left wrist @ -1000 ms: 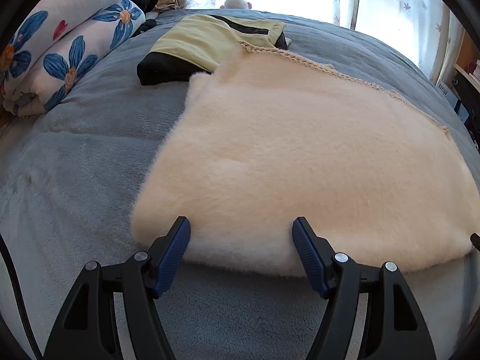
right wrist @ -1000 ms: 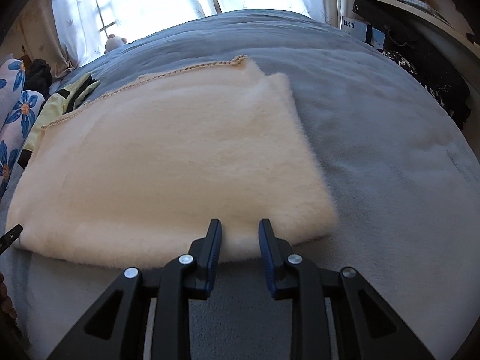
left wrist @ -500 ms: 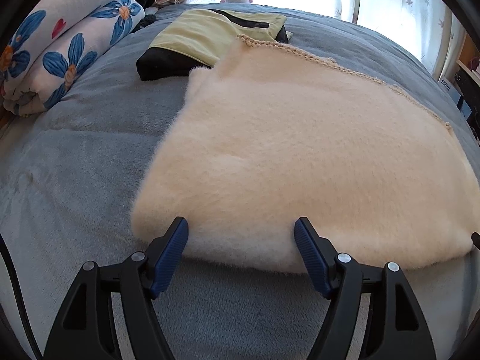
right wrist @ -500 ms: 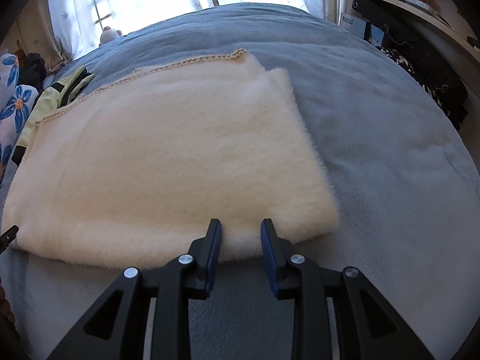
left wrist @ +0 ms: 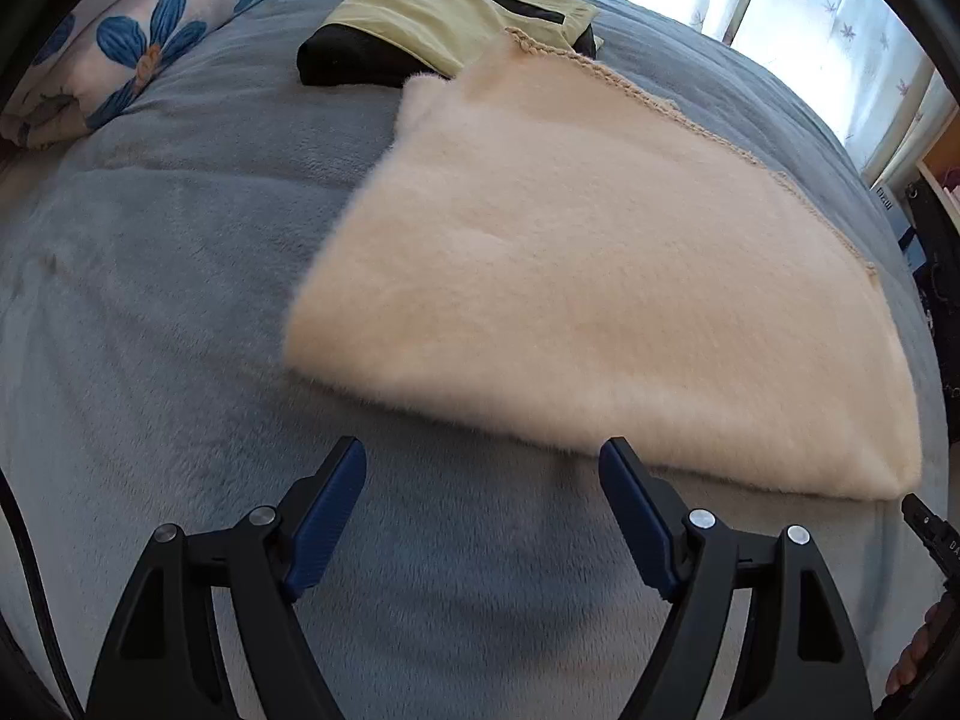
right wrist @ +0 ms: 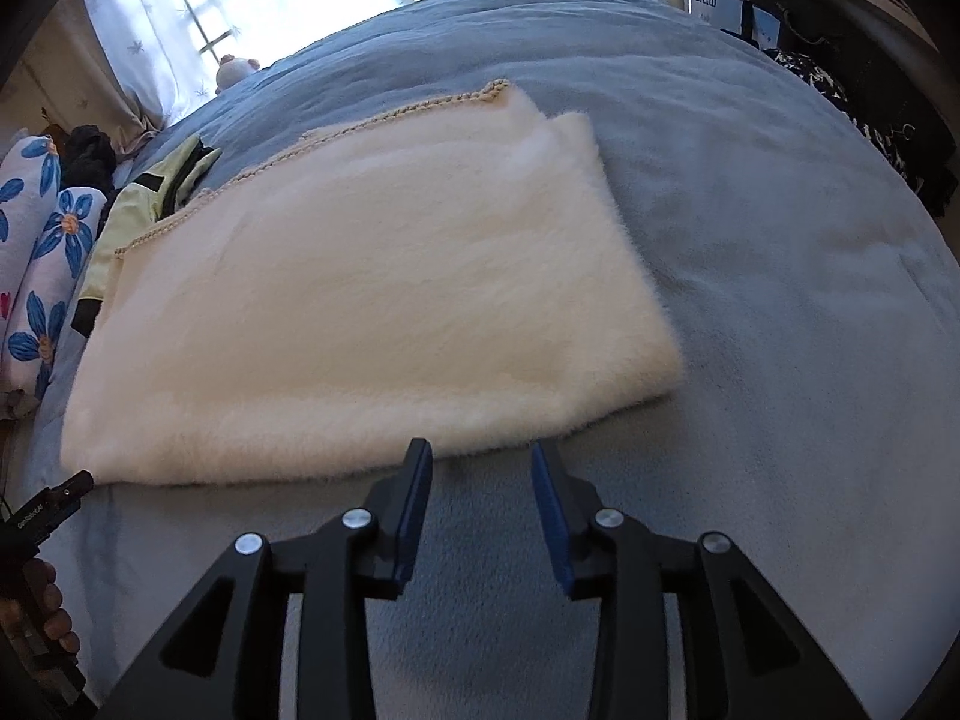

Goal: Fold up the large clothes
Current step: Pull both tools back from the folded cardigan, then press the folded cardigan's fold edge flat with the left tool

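Folded cream fleece garment [left wrist: 588, 276] just ahead of left gripper [left wrist: 483, 477] and right gripper [right wrist: 481, 477]: thick, soft, floppy (likely light); both jaws opening, nothing between; pinch near folded edge.

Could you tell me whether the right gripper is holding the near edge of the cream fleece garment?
No, the right gripper hangs over bare grey bedcover, its jaws opening with nothing between them, just short of the cream fleece garment.
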`<state>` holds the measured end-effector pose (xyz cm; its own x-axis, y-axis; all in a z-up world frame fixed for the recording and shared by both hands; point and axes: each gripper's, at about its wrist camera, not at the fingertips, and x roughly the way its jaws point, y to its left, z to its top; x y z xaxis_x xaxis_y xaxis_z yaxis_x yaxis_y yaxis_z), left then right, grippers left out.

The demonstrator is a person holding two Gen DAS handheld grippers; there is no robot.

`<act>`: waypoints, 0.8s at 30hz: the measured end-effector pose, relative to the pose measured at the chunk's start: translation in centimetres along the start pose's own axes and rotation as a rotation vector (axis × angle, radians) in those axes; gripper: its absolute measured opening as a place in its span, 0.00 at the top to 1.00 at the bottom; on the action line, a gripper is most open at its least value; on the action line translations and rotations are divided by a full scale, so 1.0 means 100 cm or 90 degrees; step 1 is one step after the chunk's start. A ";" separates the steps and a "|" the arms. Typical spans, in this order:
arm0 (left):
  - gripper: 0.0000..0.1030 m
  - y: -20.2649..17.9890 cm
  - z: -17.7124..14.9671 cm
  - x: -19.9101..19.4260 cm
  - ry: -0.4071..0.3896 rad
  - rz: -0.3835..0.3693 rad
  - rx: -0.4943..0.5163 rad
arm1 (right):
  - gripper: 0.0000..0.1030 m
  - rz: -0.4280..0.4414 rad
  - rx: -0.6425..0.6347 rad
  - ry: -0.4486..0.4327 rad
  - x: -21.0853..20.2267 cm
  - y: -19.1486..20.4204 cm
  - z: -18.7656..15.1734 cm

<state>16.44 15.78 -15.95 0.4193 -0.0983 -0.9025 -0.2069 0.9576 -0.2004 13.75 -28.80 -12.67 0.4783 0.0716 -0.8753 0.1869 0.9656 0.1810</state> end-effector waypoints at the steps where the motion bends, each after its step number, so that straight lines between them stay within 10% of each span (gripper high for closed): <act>1: 0.24 0.002 -0.003 -0.004 -0.001 -0.007 -0.003 | 0.56 0.009 0.003 -0.003 -0.004 0.000 -0.002; 24: 0.24 0.009 -0.023 0.001 -0.015 -0.145 -0.057 | 0.49 0.171 0.122 0.016 0.014 -0.002 -0.034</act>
<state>14.30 16.03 -17.06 0.4841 -0.3023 -0.8211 -0.1809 0.8836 -0.4320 11.46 -28.05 -15.42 0.5110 0.3262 -0.7953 0.2155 0.8471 0.4858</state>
